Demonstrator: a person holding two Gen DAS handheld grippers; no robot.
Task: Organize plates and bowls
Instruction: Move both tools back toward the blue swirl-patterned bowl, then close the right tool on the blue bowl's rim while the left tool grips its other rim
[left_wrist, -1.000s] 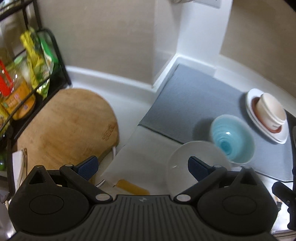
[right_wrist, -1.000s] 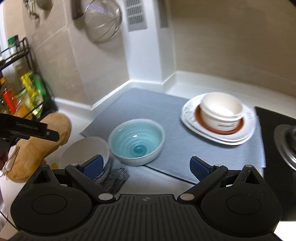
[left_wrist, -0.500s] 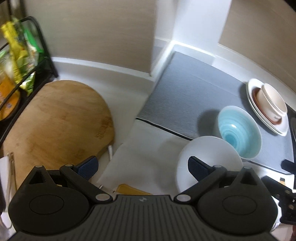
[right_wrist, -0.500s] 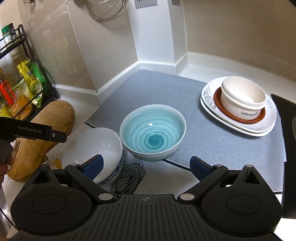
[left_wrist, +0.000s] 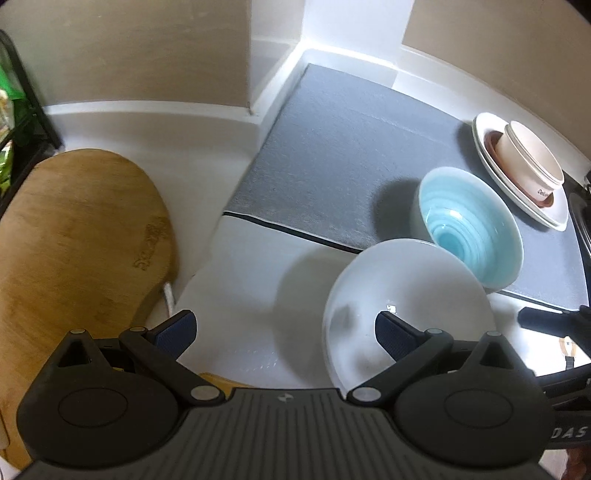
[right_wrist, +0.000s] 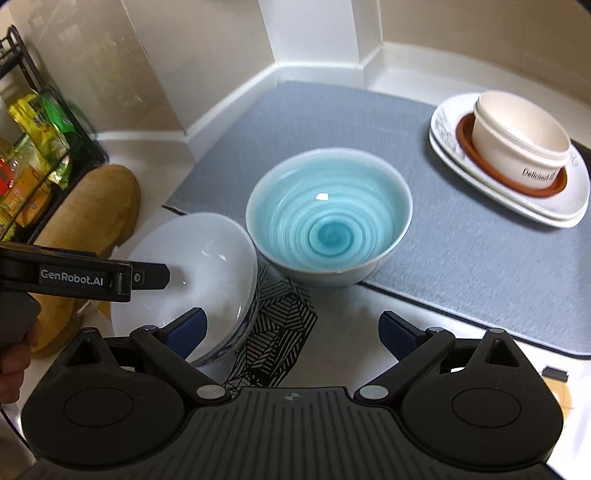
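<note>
A white bowl (left_wrist: 406, 295) (right_wrist: 199, 266) sits on the counter just off the grey mat (left_wrist: 351, 155) (right_wrist: 461, 240). Beside it on the mat's edge stands a blue swirl bowl (left_wrist: 469, 229) (right_wrist: 328, 221). Further right, white plates (left_wrist: 524, 199) (right_wrist: 509, 206) carry a brown dish and a cream bowl (left_wrist: 532, 162) (right_wrist: 521, 144). My left gripper (left_wrist: 284, 334) is open, its right finger over the white bowl's rim. My right gripper (right_wrist: 293, 332) is open above a patterned cloth (right_wrist: 277, 332), in front of the blue bowl.
A wooden cutting board (left_wrist: 74, 251) (right_wrist: 99, 206) lies at the left by a black wire rack (right_wrist: 40, 147) of packets. Walls close the corner behind the mat. A dark stovetop edge (left_wrist: 581, 221) borders the mat's right side.
Both grippers have moved forward and lower toward the bowls, which now appear larger. The left gripper's right finger now sits over the white bowl. Both stay open.
</note>
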